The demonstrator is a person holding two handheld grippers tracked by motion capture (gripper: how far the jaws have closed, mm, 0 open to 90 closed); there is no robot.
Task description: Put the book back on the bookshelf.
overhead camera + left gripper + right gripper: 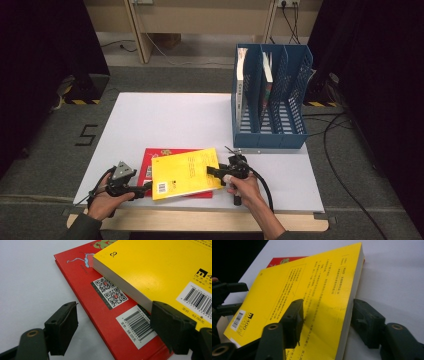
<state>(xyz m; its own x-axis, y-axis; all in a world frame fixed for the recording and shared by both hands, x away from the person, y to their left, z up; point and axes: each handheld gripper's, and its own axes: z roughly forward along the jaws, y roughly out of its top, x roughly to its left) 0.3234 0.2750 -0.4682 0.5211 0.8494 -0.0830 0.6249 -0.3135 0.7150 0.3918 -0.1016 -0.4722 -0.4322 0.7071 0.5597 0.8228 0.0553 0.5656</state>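
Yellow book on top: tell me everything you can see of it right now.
The yellow book is a thick paperback, back cover up with a barcode and printed text, lying askew on the red book near the table's front edge. The right gripper straddles one edge, one jaw over the cover; contact unclear. The left gripper sits at its barcode corner.

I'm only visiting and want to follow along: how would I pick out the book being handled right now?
Start at the white table, at its near edge in front of the blue file rack. Two books lie stacked there; it is the yellow book on top, thicker than the red book beneath it.
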